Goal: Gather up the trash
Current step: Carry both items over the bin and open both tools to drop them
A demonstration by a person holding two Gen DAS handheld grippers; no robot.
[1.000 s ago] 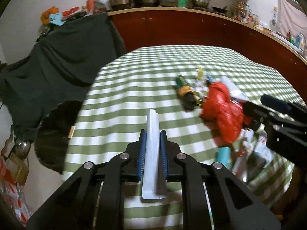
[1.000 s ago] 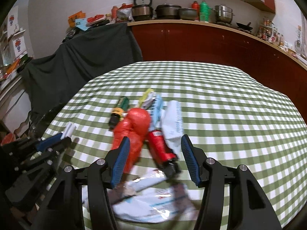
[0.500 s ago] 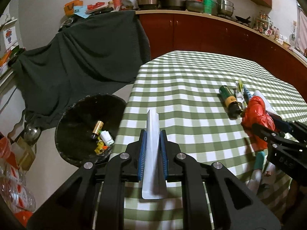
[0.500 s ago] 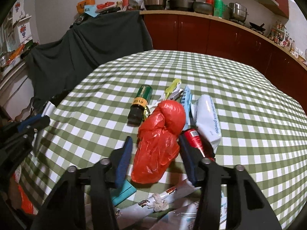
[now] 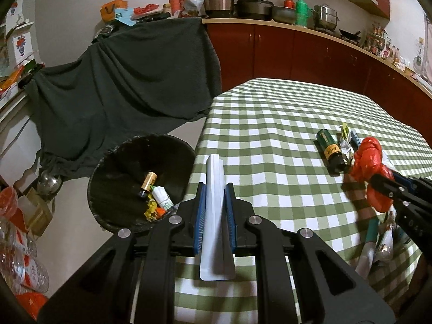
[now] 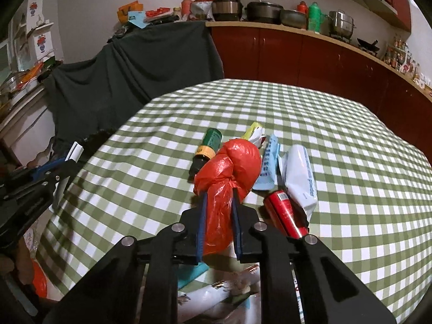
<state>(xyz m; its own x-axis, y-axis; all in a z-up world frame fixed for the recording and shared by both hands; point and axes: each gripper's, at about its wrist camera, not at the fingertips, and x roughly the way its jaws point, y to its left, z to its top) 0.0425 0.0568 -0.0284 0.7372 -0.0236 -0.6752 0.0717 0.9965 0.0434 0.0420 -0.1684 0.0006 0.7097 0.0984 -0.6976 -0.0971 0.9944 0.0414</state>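
My left gripper [image 5: 215, 189] is shut on a folded white paper packet [image 5: 214, 216], held over the table's left edge beside the black trash bin [image 5: 108, 167] on the floor. The bin holds a battery [image 5: 148, 184] and small wrappers. My right gripper [image 6: 218, 197] is shut on the knotted tail of a red plastic bag [image 6: 232, 167] lying on the green checked tablecloth [image 6: 337, 148]. Around the bag lie a green bottle [image 6: 206, 148], a pale blue wrapper [image 6: 268, 162], a white pouch [image 6: 299, 172] and a red can [image 6: 286, 216].
A dark cloth [image 5: 121, 81] drapes over furniture behind the bin. Red cabinets [image 5: 297, 51] with pots on the counter run along the back. More wrappers [image 6: 229, 294] lie at the table's near edge. Plastic bottles [image 5: 21, 256] sit on the floor at left.
My left gripper swung left with the white packet, bringing the bin into view. The right gripper's fingers closed onto the red bag's tail.
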